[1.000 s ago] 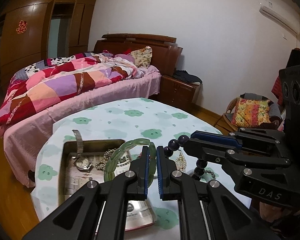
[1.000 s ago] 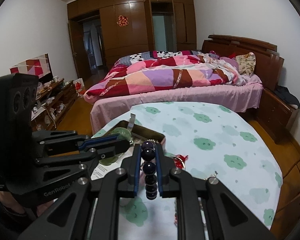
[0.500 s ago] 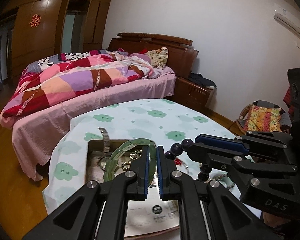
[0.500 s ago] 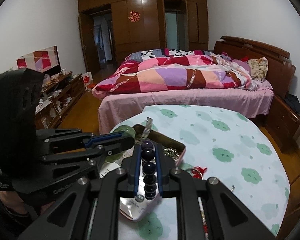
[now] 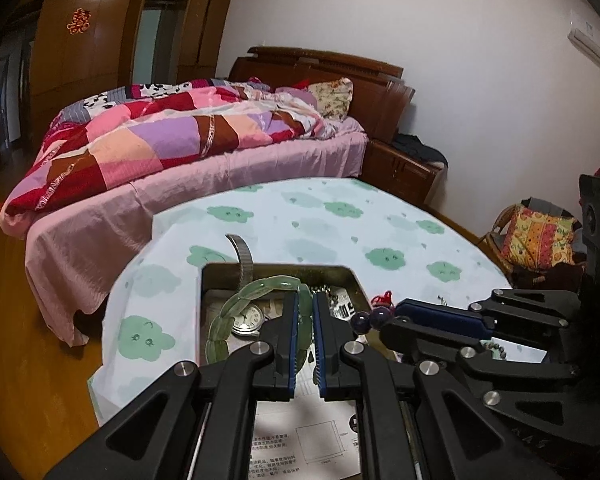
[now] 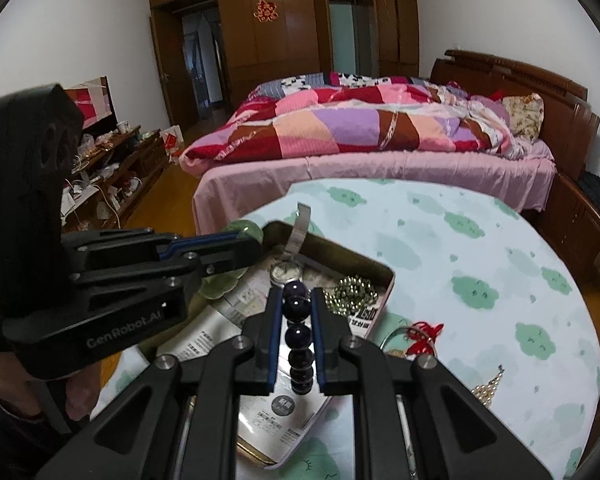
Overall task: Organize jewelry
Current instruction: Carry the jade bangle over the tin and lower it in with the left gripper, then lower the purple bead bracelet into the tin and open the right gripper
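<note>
My left gripper (image 5: 305,299) is shut on a green jade bracelet (image 5: 236,307), which loops out to the left above an open metal tin (image 5: 278,267). My right gripper (image 6: 296,295) is shut on a string of dark purple beads (image 6: 298,336) that hangs between its fingers over the same tin (image 6: 387,278). In the right wrist view the left gripper (image 6: 256,242) reaches in from the left with the green bracelet (image 6: 220,286). Inside the tin lie a wristwatch (image 6: 286,272), a beaded chain (image 6: 352,290) and printed paper.
The tin sits near the front left of a round table with a cloud-print cloth (image 6: 480,240). A red-tasselled bangle (image 6: 424,330) and a pearl piece (image 6: 488,388) lie on the cloth to the right. A bed (image 6: 380,132) stands behind the table.
Both grippers have moved forward and down together over the tin, which now appears larger and closer beneath them. Each still holds its bracelet.
</note>
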`<state>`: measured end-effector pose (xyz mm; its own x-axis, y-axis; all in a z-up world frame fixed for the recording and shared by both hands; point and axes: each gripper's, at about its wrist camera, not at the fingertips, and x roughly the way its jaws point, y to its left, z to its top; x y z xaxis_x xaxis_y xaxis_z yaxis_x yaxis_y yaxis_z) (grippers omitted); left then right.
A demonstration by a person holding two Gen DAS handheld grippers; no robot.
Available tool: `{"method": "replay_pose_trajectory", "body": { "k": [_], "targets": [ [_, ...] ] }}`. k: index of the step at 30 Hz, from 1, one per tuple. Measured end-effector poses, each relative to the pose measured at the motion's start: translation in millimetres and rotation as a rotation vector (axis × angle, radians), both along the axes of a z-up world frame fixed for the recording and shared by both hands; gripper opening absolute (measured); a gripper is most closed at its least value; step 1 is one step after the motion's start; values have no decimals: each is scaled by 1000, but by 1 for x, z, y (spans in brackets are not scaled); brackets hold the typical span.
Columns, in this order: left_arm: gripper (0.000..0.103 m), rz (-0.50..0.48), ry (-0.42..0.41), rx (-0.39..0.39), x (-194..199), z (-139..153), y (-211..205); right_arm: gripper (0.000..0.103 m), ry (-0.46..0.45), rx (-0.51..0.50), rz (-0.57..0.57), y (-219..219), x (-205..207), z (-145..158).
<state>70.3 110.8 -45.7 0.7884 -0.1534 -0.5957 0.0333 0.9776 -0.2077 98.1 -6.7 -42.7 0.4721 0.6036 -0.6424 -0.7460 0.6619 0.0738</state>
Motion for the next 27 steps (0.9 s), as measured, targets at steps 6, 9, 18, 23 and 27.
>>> {"method": "replay_pose_trajectory", "body": {
  "k": [6, 9, 18, 23, 27],
  "targets": [
    [6, 19, 36, 34, 6, -12, 1, 16, 26, -16, -15, 4, 7, -16],
    [6, 33, 47, 44, 6, -16, 4, 16, 35, -25, -27, 5, 9, -23],
    [8, 41, 90, 84, 10, -26, -3, 20, 55, -39, -37, 4, 7, -41],
    [20, 48, 101, 110, 8, -24, -10, 50, 54, -2, -38, -4, 3, -38],
    [55, 61, 68, 113, 0, -16, -16, 55, 61, 28, -40, -12, 2, -35]
  ]
}}
